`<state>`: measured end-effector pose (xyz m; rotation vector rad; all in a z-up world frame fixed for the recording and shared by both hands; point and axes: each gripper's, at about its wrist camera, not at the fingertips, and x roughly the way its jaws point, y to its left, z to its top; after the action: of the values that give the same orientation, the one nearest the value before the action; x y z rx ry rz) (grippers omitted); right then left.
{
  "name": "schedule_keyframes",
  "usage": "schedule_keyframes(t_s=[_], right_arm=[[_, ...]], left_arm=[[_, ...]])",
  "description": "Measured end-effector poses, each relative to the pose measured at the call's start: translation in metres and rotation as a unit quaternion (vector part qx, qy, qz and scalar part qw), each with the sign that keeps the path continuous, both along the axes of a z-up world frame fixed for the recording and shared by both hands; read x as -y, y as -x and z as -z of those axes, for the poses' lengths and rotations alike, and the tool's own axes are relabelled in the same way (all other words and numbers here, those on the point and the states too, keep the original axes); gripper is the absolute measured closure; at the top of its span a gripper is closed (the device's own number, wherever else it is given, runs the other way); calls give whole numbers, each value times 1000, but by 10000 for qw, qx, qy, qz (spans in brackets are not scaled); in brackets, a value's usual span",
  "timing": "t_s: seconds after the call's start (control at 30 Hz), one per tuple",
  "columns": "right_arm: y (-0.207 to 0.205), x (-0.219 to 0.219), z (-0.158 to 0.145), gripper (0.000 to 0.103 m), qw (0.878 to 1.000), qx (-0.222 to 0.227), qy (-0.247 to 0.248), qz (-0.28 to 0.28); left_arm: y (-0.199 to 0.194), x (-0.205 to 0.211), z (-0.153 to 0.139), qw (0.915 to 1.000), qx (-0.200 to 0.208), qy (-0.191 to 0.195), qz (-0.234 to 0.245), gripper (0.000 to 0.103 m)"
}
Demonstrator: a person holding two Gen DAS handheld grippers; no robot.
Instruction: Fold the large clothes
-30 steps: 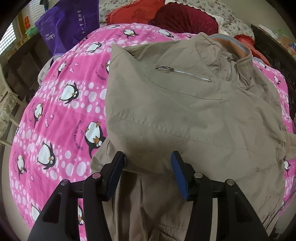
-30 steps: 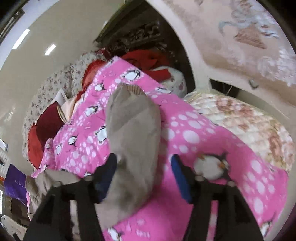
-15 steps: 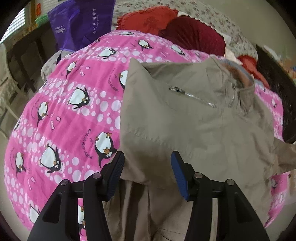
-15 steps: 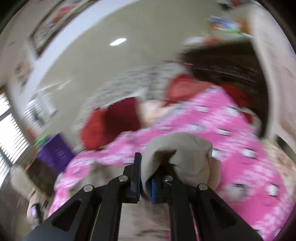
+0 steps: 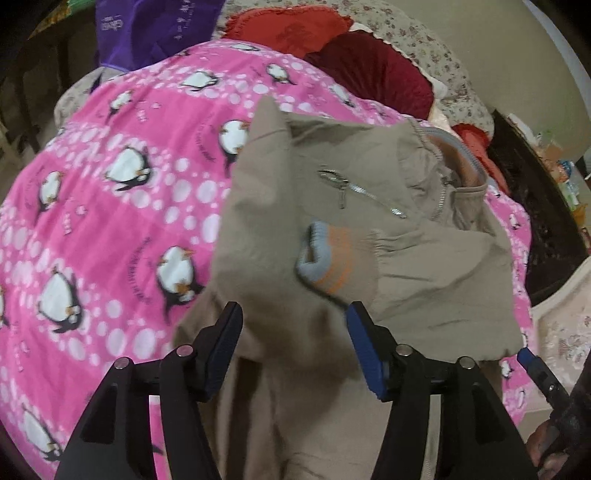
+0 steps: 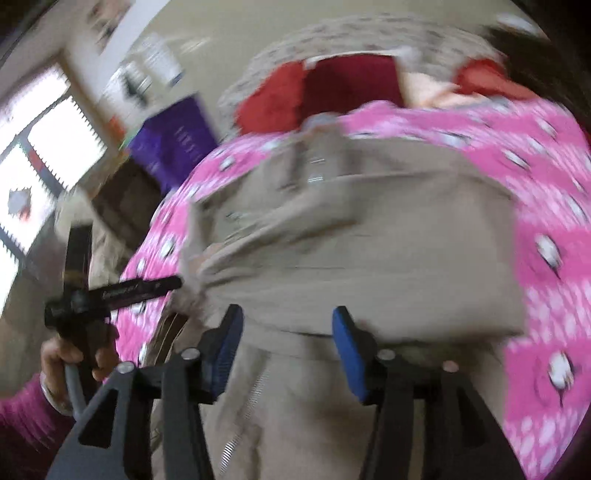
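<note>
A khaki jacket (image 5: 369, 236) with zippers lies on a pink penguin-print blanket (image 5: 110, 206). One sleeve is laid across its chest, and its striped grey-and-orange cuff (image 5: 325, 258) rests just ahead of my left gripper (image 5: 293, 347). The left gripper is open and empty, with jacket cloth lying between the jaws. My right gripper (image 6: 286, 343) is open over the jacket (image 6: 354, 243) and holds nothing. The right wrist view is blurred. The left gripper (image 6: 177, 283) also shows there, at left, in a hand.
Red cushions (image 5: 332, 40) and a floral pillow (image 5: 436, 55) lie at the head of the bed. A purple bag (image 5: 147, 29) stands at the far left. Dark furniture (image 5: 535, 206) and a quilted surface (image 5: 565, 325) lie on the right. A window (image 6: 33, 173) shows at left.
My right gripper carried the sleeve over the jacket, opened and let it go. The cuff now lies on the chest. My left gripper stayed open, and its view shifted slightly.
</note>
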<state>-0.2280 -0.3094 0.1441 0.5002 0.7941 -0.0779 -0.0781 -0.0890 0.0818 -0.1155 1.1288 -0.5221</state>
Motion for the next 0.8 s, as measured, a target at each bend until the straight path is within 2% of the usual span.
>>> schedule_keyframes(t_s=[0.1,0.17,0.23,0.27,0.3,0.4,0.5,0.6,0.7,0.77,0.8], right_arm=[[25,29,-2,42,9989,-64,120,438],[35,44,-2,42,9975,-137,207,655],[50,55,2,42,9964,-173,206,806],[53,60,3,41,9954,-199,247,903],[57,65,5,40,9937,-240,337,1045],[61,78,11,39,9867,-413,655,1428],[65,87,18,39,9844,-602,741,1480],[63,89,24,39,9874,-565,396,1423],[52,91,32,36,9877,-494,126,1479],[42,96,41,35,9850,-605,-39,1615],[37,97,44,35,9843,-647,-124,1640]], left_arm=[[1,17,-4,9997,196,-42,171,54],[0,32,-1,9985,335,-328,300,54],[-5,45,9,9972,257,-570,402,54],[-9,50,13,9971,227,-605,395,61],[-11,53,14,9975,224,-533,400,79],[-11,61,0,9973,384,-396,481,103],[-9,53,-39,9942,951,-184,464,103],[-18,32,-59,9937,1106,33,163,103],[-28,22,-45,9960,847,-281,34,103],[-26,18,-30,9982,567,-216,-37,103],[-25,18,-21,9994,320,-95,-20,91]])
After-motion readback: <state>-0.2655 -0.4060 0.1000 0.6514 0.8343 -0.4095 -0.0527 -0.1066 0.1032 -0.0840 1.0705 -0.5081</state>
